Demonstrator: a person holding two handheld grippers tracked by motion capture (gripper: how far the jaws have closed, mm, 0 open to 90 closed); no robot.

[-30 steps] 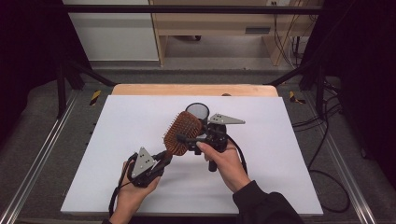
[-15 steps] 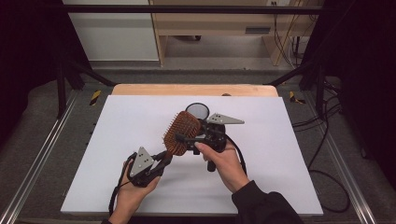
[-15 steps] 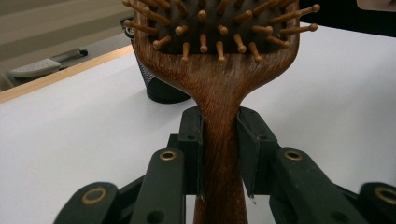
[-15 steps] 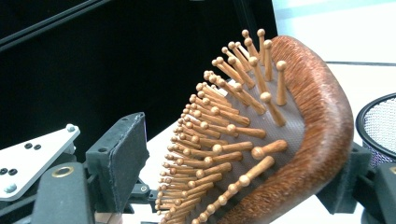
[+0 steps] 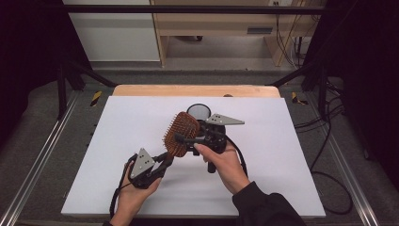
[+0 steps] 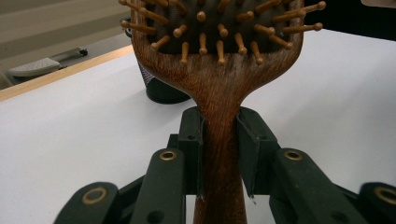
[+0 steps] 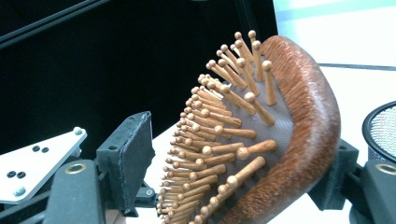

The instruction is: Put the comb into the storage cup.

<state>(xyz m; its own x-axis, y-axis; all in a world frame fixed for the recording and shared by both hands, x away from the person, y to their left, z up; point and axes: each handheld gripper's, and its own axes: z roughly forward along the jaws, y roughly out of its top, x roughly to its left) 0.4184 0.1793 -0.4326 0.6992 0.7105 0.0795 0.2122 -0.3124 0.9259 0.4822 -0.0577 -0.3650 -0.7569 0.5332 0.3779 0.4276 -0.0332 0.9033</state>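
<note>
Two grippers (image 5: pixel 162 162) (image 5: pixel 181 139) flank hairbrush (image 5: pixel 180 133); right seemingly loose.

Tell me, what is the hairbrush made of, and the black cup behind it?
The hairbrush looks like dark, polished wood: streaky grain shows on its handle. Its pins seem lighter wood with round tips. The black cup looks like metal mesh, fine holes showing in its wall.

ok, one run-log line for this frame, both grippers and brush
left gripper: shut on hairbrush handle | right gripper: jaws just closing around brush head, one pad off the bristles | mesh cup: behind, on table
</note>
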